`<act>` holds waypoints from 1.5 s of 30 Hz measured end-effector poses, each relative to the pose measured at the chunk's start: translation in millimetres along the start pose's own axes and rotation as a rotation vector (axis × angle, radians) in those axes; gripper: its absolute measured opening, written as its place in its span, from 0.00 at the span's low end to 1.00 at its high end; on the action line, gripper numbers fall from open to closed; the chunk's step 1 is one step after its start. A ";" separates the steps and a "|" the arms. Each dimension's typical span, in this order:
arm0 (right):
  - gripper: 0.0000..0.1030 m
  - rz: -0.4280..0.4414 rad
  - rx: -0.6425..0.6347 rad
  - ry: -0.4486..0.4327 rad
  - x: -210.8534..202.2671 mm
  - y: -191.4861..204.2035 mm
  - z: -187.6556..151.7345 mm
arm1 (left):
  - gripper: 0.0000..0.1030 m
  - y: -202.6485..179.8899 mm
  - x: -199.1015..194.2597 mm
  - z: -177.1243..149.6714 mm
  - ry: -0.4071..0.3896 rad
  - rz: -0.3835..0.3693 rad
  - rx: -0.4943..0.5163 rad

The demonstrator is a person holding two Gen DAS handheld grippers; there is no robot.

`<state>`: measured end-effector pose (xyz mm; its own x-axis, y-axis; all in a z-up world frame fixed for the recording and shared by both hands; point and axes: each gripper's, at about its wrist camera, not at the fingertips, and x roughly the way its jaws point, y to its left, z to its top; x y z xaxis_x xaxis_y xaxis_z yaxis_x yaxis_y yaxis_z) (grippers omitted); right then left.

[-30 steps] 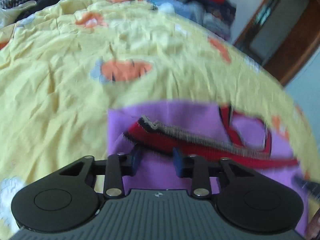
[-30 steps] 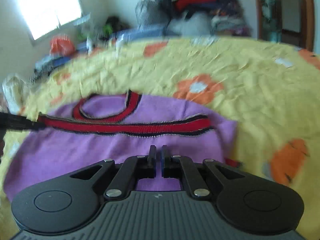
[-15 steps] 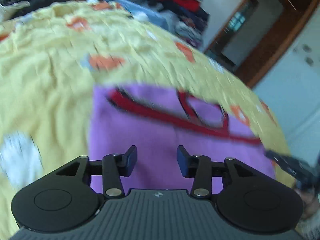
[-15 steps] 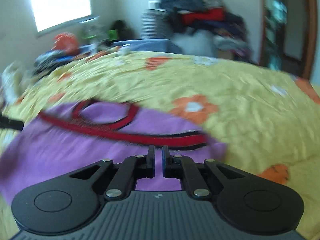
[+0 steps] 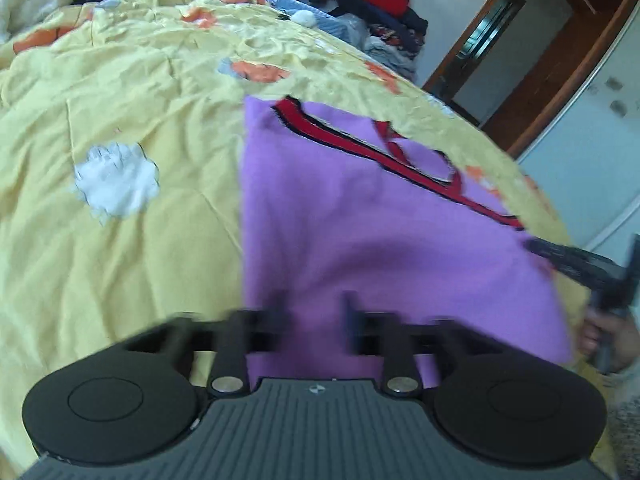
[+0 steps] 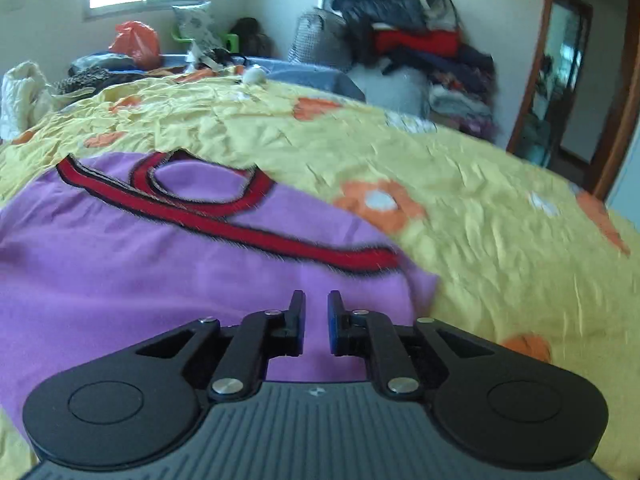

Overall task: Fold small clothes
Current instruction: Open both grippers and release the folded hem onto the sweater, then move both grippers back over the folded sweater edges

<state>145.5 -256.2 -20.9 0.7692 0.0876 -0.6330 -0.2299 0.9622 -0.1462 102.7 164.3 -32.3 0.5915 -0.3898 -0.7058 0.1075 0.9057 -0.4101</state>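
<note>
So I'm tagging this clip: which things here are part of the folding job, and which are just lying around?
Part of the job:
purple top
left gripper
right gripper
yellow bedsheet as the work surface

Lying about:
clothes pile
orange bag

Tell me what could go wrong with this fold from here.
The left gripper is blurred with motion, so a grab now may miss the purple top. The right gripper is only narrowly open and may pinch just one layer. Either could also catch the wrinkled yellow sheet underneath.
</note>
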 end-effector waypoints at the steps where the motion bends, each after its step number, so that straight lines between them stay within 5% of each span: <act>1: 0.25 -0.026 -0.016 0.007 11.7 2.1 3.4 | 0.49 -5.1 -0.9 -3.8 -0.001 0.026 0.016; 5: 0.38 -0.074 0.024 0.053 59.0 -19.1 8.3 | 0.49 -15.1 1.4 -17.9 -0.025 0.122 0.039; 7: 0.83 -0.124 0.059 0.062 68.3 -33.4 9.7 | 0.49 -19.2 -0.1 -22.0 -0.037 0.161 0.046; 9: 0.83 -0.078 0.153 0.089 69.0 -48.8 9.4 | 0.50 -22.6 -0.9 -27.3 -0.051 0.236 0.039; 12: 0.54 -0.134 0.150 0.046 43.5 -38.0 10.1 | 0.62 -24.9 0.6 -32.2 -0.053 0.304 0.051; 19: 0.53 0.135 0.116 -0.041 -13.3 34.4 -0.4 | 0.68 -31.5 3.2 -33.5 -0.045 0.338 0.064; 23: 0.53 0.086 0.034 0.029 -0.4 49.0 -15.8 | 0.71 -34.5 6.5 -33.3 -0.039 0.344 0.072; 25: 0.85 0.055 0.080 0.024 4.6 28.8 -24.4 | 0.73 -35.6 7.3 -34.3 -0.040 0.348 0.078; 27: 0.95 0.046 0.162 0.040 11.1 4.5 -29.7 | 0.74 -36.8 7.9 -35.2 -0.040 0.351 0.086; 29: 0.95 0.053 0.212 0.056 11.8 -7.2 -28.2 | 0.75 -37.0 8.5 -35.5 -0.040 0.351 0.087; 31: 0.90 -0.028 0.177 0.054 3.3 -0.4 -23.6 | 0.77 -37.3 8.7 -36.2 -0.040 0.352 0.090; 39: 0.90 0.141 0.170 0.031 -39.2 45.2 -42.3 | 0.87 -41.3 12.2 -40.0 -0.036 0.353 0.120; 42: 0.91 0.049 0.119 0.067 -31.8 43.0 -62.0 | 0.91 -42.4 12.6 -42.8 -0.031 0.357 0.140; 45: 0.92 0.054 0.164 0.052 -39.6 28.5 -63.5 | 0.88 -38.4 3.9 -46.1 -0.025 0.336 0.134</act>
<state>70.6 -248.7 -48.3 0.7252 0.1311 -0.6760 -0.1663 0.9860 0.0129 64.0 120.4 -45.9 0.6309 -0.0641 -0.7732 0.0064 0.9970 -0.0775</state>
